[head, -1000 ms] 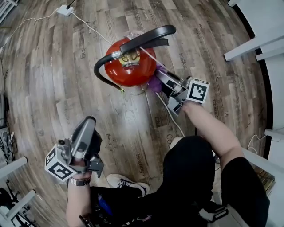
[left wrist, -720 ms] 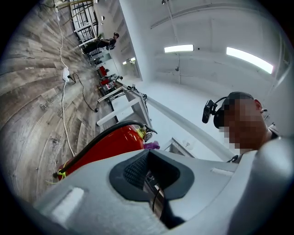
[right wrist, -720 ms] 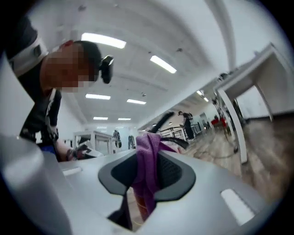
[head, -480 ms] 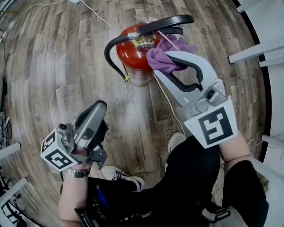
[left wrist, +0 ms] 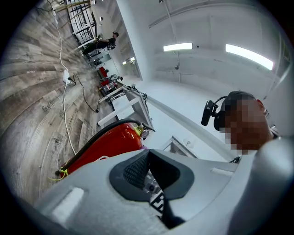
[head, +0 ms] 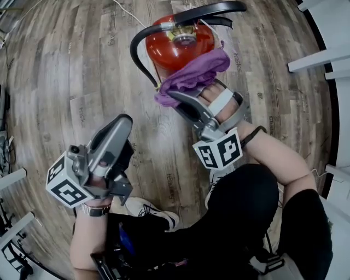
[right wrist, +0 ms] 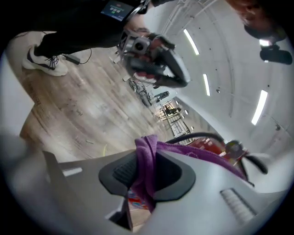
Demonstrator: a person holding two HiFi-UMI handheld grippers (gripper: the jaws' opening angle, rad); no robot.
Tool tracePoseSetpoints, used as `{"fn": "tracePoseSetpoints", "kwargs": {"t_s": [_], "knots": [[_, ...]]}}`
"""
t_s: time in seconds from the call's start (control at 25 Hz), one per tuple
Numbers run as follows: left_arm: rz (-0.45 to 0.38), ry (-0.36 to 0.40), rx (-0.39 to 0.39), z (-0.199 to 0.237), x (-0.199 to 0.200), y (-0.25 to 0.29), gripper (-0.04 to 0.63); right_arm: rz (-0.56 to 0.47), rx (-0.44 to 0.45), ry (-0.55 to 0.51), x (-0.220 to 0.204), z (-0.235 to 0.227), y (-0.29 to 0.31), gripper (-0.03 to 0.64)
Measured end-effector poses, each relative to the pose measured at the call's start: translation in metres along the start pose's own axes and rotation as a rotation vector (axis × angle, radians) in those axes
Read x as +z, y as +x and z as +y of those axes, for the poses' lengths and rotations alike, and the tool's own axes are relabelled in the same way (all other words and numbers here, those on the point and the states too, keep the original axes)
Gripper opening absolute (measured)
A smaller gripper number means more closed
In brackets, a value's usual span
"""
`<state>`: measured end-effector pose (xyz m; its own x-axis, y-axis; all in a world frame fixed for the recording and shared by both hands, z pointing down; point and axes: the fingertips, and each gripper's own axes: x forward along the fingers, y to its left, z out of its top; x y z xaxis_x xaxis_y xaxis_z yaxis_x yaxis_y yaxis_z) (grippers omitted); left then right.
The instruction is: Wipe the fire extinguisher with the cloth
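- Fire extinguisher (head: 178,46) stands upright on the wood floor (head: 65,82) at top centre of the head view. Its long axis runs floor to ceiling, so the camera mostly sees the red shoulder, the black handle (head: 208,10) and the hose (head: 139,49) curling down its left side.
- Purple cloth (head: 194,74) lies bunched against the near side of the red shoulder, touching it, between the extinguisher and the right gripper (head: 176,97).
- Right gripper: its jaws are pinching the cloth and have just been closing a little further. The right gripper view shows a fold of cloth (right wrist: 147,165) clamped between the pads, with the rest trailing toward the red body (right wrist: 206,144).
- Key relation: the extinguisher is straight ahead of the right jaws, just past the cloth. My guess is the wipe needs strokes along or around the upright body, steering clear of the hose and handle.
- Left gripper (head: 121,123): jaws pressed together with nothing between them, held low at left and well apart from the extinguisher. It sees the red body (left wrist: 105,147) only from a distance.
- The right hand is clearly nearer and the left is idle.
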<state>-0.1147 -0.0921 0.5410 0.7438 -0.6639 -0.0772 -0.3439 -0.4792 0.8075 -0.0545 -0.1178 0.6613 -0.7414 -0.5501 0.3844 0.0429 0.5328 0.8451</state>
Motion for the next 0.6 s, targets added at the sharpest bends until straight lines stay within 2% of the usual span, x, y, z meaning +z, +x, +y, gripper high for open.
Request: {"fn": "tracePoseSetpoints", "kwargs": {"t_s": [0.32, 0.4, 0.52, 0.6], "knots": [[0.01, -0.012, 0.047, 0.009, -0.016, -0.019, -0.003, 0.207, 0.265, 0.115, -0.094, 0.175, 0.059, 0.087], [0.029, -0.019, 0.077, 0.017, -0.022, -0.023, -0.003, 0.267, 0.325, 0.146, -0.113, 0.205, 0.069, 0.087], [0.04, -0.03, 0.093, 0.026, -0.025, -0.024, -0.003, 0.32, 0.407, 0.126, -0.144, 0.238, 0.079, 0.087], [0.04, -0.031, 0.096, 0.028, -0.025, -0.024, -0.003, 0.34, 0.415, 0.111, -0.155, 0.239, 0.079, 0.087]]}}
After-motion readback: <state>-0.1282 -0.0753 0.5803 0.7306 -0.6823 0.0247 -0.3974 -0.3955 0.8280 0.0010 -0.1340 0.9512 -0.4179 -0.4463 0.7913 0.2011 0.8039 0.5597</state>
